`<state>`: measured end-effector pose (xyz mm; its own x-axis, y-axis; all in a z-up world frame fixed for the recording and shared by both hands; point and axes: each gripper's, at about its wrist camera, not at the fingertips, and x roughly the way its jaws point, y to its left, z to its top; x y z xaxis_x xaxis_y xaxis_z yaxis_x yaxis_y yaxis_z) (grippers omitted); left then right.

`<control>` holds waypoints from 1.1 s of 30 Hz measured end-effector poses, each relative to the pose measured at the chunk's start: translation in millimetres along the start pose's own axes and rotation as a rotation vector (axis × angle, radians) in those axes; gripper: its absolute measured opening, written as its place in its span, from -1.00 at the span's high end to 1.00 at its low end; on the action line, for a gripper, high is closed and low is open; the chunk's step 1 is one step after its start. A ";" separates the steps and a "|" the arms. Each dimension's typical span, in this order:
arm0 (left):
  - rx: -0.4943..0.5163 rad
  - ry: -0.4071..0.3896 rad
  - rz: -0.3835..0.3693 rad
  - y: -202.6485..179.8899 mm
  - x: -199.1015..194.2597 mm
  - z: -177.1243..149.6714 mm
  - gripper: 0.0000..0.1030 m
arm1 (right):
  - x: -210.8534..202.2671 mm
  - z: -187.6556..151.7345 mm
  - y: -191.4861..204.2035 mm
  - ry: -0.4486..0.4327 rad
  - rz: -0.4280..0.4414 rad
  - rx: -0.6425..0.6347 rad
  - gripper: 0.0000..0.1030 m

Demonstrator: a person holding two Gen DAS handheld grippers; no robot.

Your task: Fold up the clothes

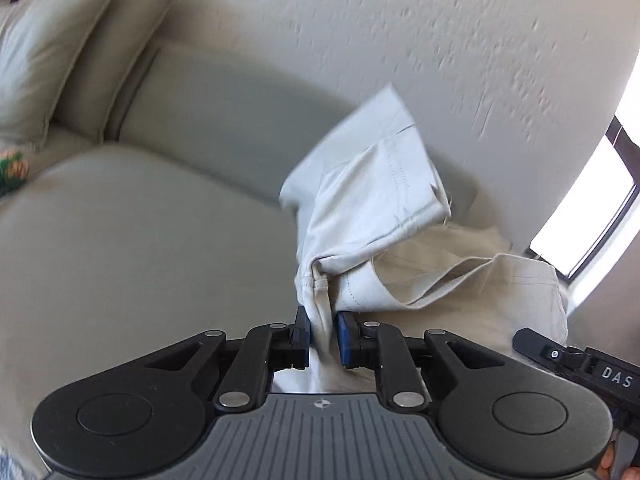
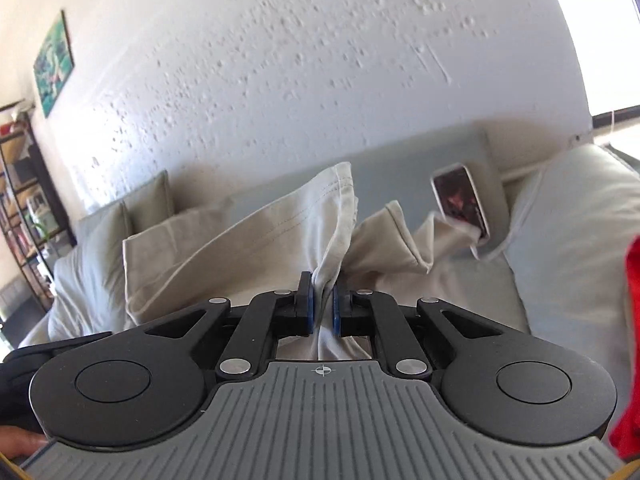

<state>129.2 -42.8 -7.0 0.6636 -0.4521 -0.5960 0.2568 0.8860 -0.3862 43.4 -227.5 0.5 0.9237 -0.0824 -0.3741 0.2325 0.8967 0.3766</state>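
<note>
Left gripper [image 1: 322, 330] clamped tight on a bunched seam of the beige garment [image 1: 368, 200], blue pads pinching cloth between them, fabric running down through the jaws. Right gripper [image 2: 323, 304] likewise closed on a gathered fold of the same pale cloth [image 2: 240, 240], hem stitching fanned out just above the pads. Both ends lifted, then, and held up off the seat. Garment hung in the air over the grey sofa [image 1: 140, 220], one hemmed panel flipped upward in the left view, the rest sagging toward the cushion in loose waves. No flat layer laid out, no crease lined up, no tidy stack anywhere in view. Looked like an early stage: picked up and spread, folding proper not yet done. Still to come, by that reading: laying it flat, doubling it over, setting it down. Throw pillows [image 1: 60, 52] sat at the far end, a phone [image 2: 460, 204] leaned against the backrest, something red [image 2: 630, 340] at the right edge, too cropped to identify.
</note>
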 end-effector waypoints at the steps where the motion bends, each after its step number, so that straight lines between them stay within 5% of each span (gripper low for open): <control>1: -0.018 0.065 0.015 4.7 8.1 -16.1 0.69 | 1.5 -12.3 -11.6 0.092 -0.021 0.008 0.73; 5: -0.056 0.188 0.065 18.7 8.5 -69.7 0.47 | 9.4 -68.1 -52.3 0.402 -0.089 0.077 0.10; 7: -0.031 0.187 0.093 17.4 -5.4 -78.8 0.21 | -2.3 -90.7 -70.4 0.465 -0.101 0.123 0.05; 9: 0.020 0.196 0.136 13.1 -23.2 -82.9 0.17 | -13.6 -101.5 -79.4 0.498 -0.112 0.157 -0.03; 11: 0.053 0.182 0.140 15.3 -38.4 -78.8 0.13 | -25.5 -102.1 -83.8 0.508 -0.111 0.188 -0.03; 15: 0.128 0.124 0.156 12.2 -70.1 -69.4 -0.29 | -61.0 -85.9 -89.2 0.456 -0.065 0.238 -0.15; 17: 0.165 0.111 0.185 8.0 -72.4 -70.4 -0.32 | -76.4 -83.2 -89.0 0.426 -0.067 0.214 -0.51; 21: 0.164 0.164 0.204 3.6 -56.4 -85.3 -0.37 | -81.7 -86.2 -83.4 0.415 -0.116 0.119 -0.59; 28: 0.205 0.198 0.172 -10.7 -48.1 -107.1 -0.48 | -77.5 -100.9 -101.5 0.460 -0.023 0.307 -0.71; 33: 0.199 0.195 0.180 -10.1 -44.6 -106.2 -0.49 | -70.2 -114.0 -121.0 0.473 0.135 0.594 -0.75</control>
<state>22.4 -42.6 -51.3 0.5690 -0.2803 -0.7731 0.2923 0.9476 -0.1285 -84.3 -280.6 -115.4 0.7583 0.3260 -0.5645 0.3748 0.4904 0.7868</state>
